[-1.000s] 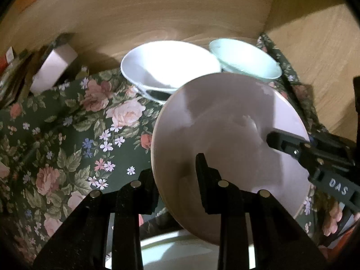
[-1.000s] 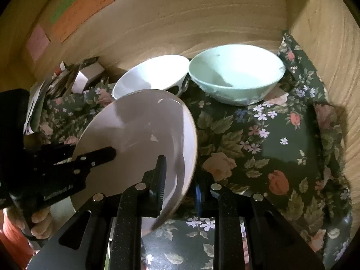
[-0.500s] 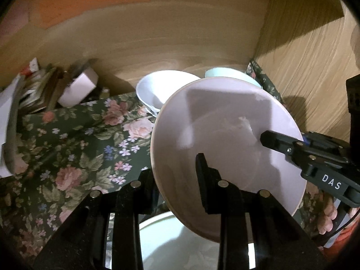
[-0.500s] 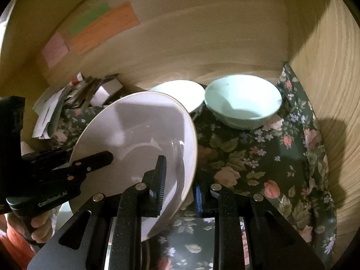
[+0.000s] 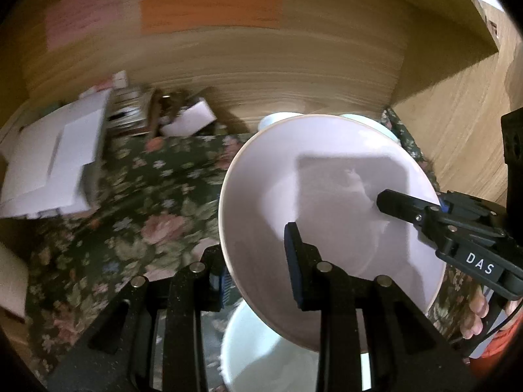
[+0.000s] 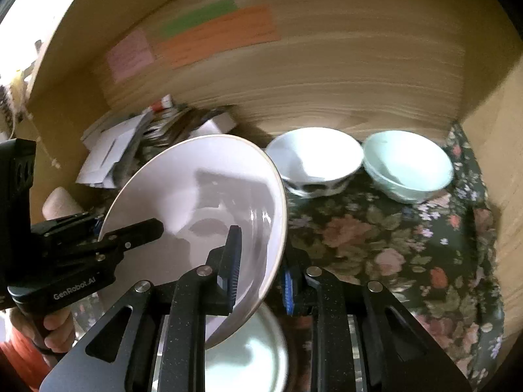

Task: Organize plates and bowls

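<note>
above the floral cloth [image 6: 392, 245], at the centre of both wrist views, the pale pink plate [image 5: 327, 202] is held tilted on edge by both grippers at once. the left gripper [image 5: 258, 261] is closed on its near rim, one pad inside the dish and one behind it; the right gripper [image 6: 261, 271] is clamped on the opposite rim in the same way, and each tool is seen in the other's view at 3 and at 9 o'clock. compared with a second earlier, the plate has been raised and drawn back from the wall: the white bowl [image 6: 313, 160] and the mint bowl [image 6: 408, 166] at 1 o'clock now look smaller and farther off, and the coloured notes [image 6: 202, 39] at 11 o'clock have come into view. a pale round dish [image 6: 248, 352] is seen directly beneath at 6 o'clock. by this reading the plate is being carried, not yet set down; stacking on that lower dish seems likely.
</note>
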Available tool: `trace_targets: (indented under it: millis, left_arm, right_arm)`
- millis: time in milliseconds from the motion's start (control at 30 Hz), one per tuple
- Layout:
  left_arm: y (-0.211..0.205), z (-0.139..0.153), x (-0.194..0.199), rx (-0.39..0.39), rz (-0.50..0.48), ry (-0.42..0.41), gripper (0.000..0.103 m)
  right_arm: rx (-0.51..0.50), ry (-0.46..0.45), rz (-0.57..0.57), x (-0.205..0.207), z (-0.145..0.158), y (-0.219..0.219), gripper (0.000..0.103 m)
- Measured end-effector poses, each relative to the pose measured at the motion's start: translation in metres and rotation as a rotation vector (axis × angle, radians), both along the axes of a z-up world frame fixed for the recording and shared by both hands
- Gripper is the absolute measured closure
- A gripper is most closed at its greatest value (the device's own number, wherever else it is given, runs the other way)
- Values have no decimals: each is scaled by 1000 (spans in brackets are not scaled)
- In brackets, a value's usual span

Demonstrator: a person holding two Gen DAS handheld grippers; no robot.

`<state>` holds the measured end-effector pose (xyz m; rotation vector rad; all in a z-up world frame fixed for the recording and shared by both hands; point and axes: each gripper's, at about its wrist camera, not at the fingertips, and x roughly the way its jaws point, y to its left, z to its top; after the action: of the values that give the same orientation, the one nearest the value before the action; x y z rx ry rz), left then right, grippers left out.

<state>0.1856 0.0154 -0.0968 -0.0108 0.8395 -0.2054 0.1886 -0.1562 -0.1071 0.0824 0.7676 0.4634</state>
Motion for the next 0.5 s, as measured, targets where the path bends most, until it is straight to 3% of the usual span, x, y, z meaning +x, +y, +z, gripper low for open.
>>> trace_targets:
  millis: [500]
  left_arm:
    - [78,3,-50,-20,150,-28,74]
  right_arm:
    - [-18,-24,153,-23,4,71,84]
